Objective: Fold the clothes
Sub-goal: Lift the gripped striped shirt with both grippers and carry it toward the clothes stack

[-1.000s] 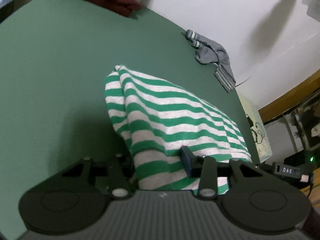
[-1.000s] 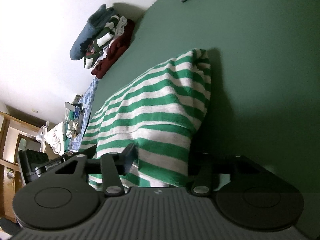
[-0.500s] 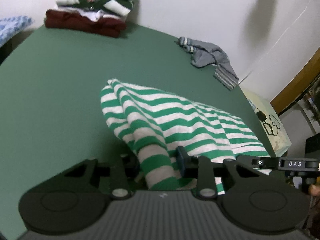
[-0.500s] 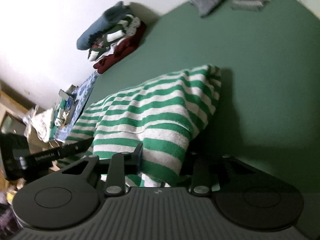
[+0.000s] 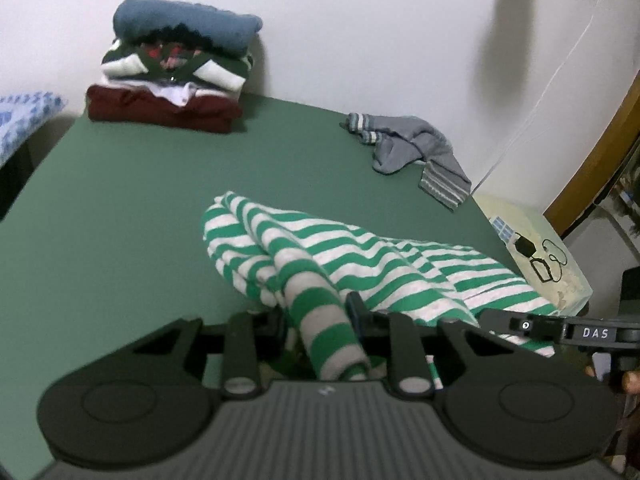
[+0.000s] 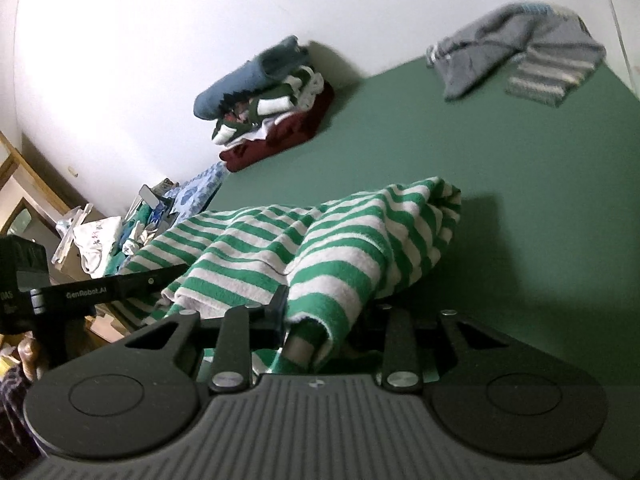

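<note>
Striped garment (image 5: 360, 256) stretches sideways between left gripper (image 5: 318, 314) and right gripper (image 6: 326, 316).

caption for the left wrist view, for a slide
Left gripper pinching a green-and-white striped garment over the green table, folded stack behind.

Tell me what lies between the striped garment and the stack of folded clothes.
Only bare green table. The left wrist view shows nothing between the striped garment and the stack of folded clothes.

Pale box (image 5: 536, 256) with black cables beside the green table (image 5: 120, 208); white wall (image 5: 360, 32) behind.
</note>
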Demonstrator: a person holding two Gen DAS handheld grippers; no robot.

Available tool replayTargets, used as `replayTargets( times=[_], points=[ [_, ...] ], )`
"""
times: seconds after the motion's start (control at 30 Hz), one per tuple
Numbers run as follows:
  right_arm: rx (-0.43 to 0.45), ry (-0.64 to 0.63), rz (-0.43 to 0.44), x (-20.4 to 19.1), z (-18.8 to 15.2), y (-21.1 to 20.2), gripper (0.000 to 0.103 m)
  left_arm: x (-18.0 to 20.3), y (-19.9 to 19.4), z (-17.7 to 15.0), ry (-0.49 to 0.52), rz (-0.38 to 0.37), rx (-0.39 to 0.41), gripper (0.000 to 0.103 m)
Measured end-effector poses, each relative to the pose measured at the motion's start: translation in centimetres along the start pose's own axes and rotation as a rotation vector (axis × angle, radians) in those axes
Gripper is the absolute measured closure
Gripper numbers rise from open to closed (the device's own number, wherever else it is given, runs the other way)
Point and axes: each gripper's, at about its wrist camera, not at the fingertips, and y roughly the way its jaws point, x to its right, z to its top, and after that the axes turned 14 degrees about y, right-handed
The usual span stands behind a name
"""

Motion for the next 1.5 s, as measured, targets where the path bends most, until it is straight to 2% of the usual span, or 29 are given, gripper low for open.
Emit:
replayTargets(
  times=[0.27,0.7,1.03,1.2,1.5],
  points=[
    [0.065,-0.026,-0.014,-2.6,0.9,0.6,0.072,-1.8,-0.1,2.8,0.078,0.009,-0.003,0.081],
    [0.18,-0.012,-0.024,-8.7,2.6,4.3,0.072,-9.5,-0.3,7.5,0.164,-0.038,0.028,0.081],
    [0.223,-0.04,-0.015,-12.0,5.4,7.4,0.072,-14.7,-0.7,11.6,0.183,-0.056,0.045,0.081],
    [0.244,-0.086,0.023,-13.8,8.5,8.7,0.072,-16.1,-1.5,14.2,0.202,-0.018,0.074,0.081],
    [0.285,-0.164,0.108,-17.2,14.8,10.9,0.073,-18.1,-2.2,21.0,0.246,0.093,0.157,0.081]
  ],
)
